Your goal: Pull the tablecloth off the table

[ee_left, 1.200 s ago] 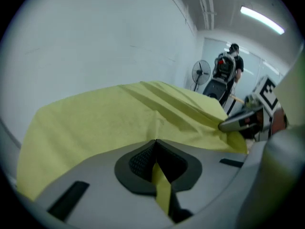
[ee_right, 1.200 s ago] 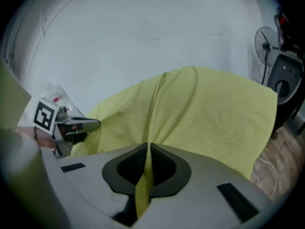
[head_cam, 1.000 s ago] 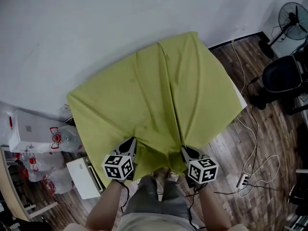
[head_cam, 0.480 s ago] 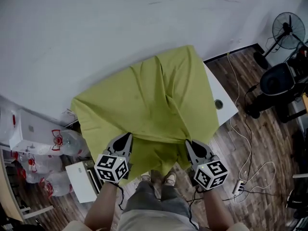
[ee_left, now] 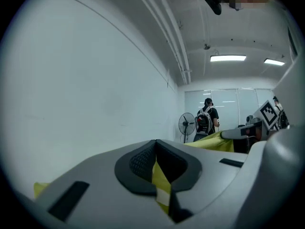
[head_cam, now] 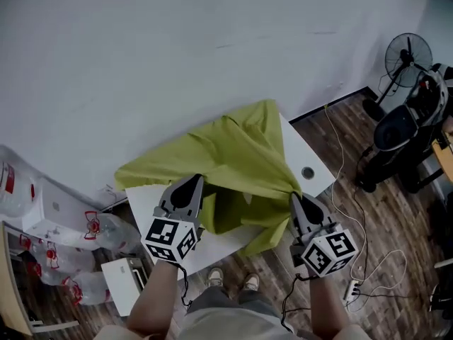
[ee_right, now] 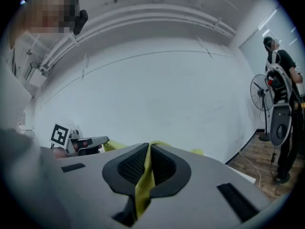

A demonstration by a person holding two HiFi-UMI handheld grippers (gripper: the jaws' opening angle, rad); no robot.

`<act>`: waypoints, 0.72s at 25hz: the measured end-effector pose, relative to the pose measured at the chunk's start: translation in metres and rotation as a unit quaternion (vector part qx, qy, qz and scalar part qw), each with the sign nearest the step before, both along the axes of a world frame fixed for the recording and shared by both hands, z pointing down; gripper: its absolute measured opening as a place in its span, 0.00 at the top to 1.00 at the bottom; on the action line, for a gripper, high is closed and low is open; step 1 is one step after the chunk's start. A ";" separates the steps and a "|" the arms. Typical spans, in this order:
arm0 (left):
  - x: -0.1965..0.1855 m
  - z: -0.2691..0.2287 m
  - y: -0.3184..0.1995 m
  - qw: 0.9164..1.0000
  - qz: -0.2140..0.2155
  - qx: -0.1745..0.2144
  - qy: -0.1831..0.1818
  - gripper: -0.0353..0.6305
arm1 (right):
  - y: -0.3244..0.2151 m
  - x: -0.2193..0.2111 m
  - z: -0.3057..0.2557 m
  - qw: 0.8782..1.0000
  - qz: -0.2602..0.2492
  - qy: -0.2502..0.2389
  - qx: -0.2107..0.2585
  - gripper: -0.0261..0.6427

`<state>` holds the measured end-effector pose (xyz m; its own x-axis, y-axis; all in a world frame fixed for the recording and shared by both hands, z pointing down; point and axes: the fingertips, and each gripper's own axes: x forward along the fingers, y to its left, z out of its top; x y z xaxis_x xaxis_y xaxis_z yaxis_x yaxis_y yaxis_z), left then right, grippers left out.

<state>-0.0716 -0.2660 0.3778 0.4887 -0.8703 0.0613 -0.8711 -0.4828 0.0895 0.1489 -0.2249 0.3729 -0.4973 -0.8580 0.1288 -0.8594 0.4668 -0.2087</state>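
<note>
A yellow-green tablecloth [head_cam: 226, 151] hangs lifted and bunched over a white table [head_cam: 308, 163], whose right side and near left corner are bared. My left gripper [head_cam: 196, 180] is shut on the cloth's near left edge, and a yellow strip [ee_left: 160, 180] shows pinched between its pads. My right gripper [head_cam: 294, 196] is shut on the near right edge, with a fold of cloth [ee_right: 143, 180] between its pads. Both grippers are held high and about level. A round hole [head_cam: 307, 172] shows in the bared tabletop.
A white wall [head_cam: 177, 55] lies behind the table. A standing fan [head_cam: 407, 52] and a dark chair [head_cam: 396, 129] are at the right, cables and a power strip [head_cam: 352, 285] on the wood floor. White boxes and bags [head_cam: 64, 218] sit at the left. A person stands far off [ee_right: 281, 94].
Both grippers have risen with the cloth's near edge. The cloth has slid and bunched toward the back, and the table's right side and near left corner have come bare.
</note>
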 end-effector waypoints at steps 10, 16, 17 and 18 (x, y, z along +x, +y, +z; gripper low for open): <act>0.008 -0.156 0.030 0.990 0.029 0.136 0.030 0.92 | 0.040 0.008 -0.172 0.985 -0.003 0.020 0.174 0.91; 0.013 -0.225 0.057 0.980 0.062 0.178 0.056 0.92 | 0.083 0.010 -0.252 0.965 0.000 0.031 0.261 0.91; 0.015 -0.232 0.064 0.979 0.067 0.186 0.050 0.92 | 0.090 0.012 -0.260 0.963 0.002 0.035 0.268 0.91; 0.017 -0.238 0.070 0.978 0.072 0.192 0.042 0.92 | 0.096 0.013 -0.265 0.962 0.006 0.040 0.272 0.91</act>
